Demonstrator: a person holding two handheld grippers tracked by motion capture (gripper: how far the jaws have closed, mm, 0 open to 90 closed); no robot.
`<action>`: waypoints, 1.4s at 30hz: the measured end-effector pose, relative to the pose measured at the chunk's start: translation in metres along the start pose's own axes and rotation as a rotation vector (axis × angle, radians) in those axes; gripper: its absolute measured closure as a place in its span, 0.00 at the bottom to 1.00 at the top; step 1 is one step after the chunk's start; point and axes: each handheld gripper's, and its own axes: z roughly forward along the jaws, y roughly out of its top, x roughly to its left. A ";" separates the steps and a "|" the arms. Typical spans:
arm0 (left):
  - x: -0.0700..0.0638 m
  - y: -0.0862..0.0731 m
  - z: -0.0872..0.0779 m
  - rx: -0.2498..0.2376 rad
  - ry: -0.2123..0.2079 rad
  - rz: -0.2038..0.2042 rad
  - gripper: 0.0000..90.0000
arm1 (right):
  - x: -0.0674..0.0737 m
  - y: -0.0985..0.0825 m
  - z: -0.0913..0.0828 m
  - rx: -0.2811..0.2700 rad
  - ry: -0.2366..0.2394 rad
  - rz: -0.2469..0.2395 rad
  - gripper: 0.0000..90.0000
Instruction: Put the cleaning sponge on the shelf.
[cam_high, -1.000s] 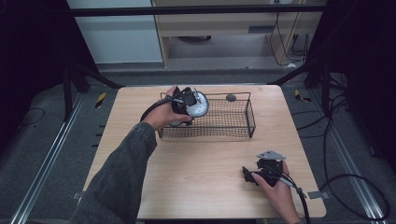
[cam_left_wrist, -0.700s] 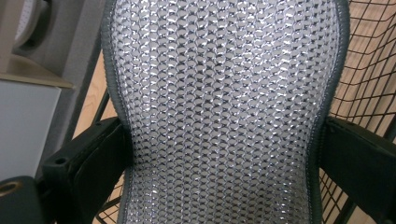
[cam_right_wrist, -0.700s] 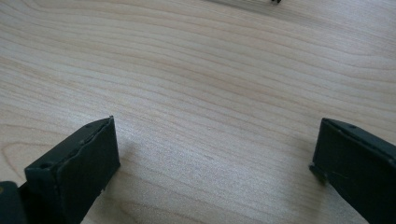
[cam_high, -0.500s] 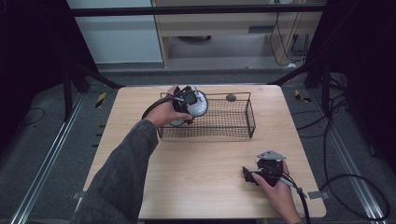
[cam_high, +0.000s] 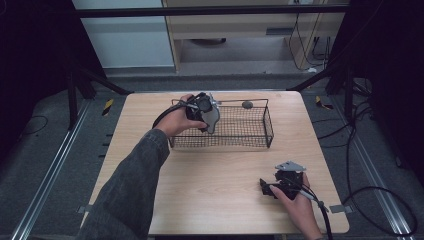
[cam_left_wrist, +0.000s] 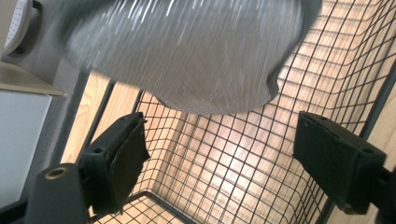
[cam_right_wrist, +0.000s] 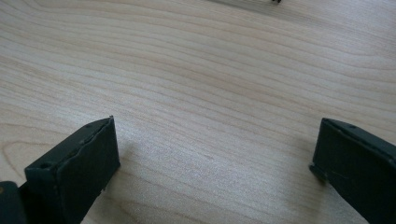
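A black wire basket (cam_high: 250, 131) stands on the far half of the wooden table (cam_high: 210, 180). My left gripper (cam_high: 204, 123) hangs over the basket's left end, pointing down into it. In the left gripper view its jaws stand wide apart over the mesh floor (cam_left_wrist: 224, 168), and my left gripper (cam_left_wrist: 219, 135) holds nothing. A pale grey ribbed object (cam_left_wrist: 187, 51), blurred, lies just beyond the jaws inside the basket. My right gripper (cam_high: 265, 188) rests low at the front right of the table. It is open over bare wood, as my right gripper (cam_right_wrist: 215, 135) shows in its own view.
A small dark round object (cam_high: 247, 104) lies by the basket's far rim. Metal rails run along the floor on both sides of the table. Cables trail on the floor to the right, and a cabinet stands beyond the far edge.
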 end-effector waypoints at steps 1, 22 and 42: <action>0.000 0.000 0.000 -0.003 -0.004 -0.004 0.19 | 0.000 0.000 0.000 0.000 0.000 0.000 0.01; -0.016 0.000 -0.010 -0.063 -0.015 -0.015 0.18 | 0.000 0.000 0.000 0.002 0.001 0.003 0.01; -0.039 -0.004 -0.028 -0.113 0.010 -0.087 0.06 | 0.000 0.000 0.000 0.002 -0.001 0.004 0.01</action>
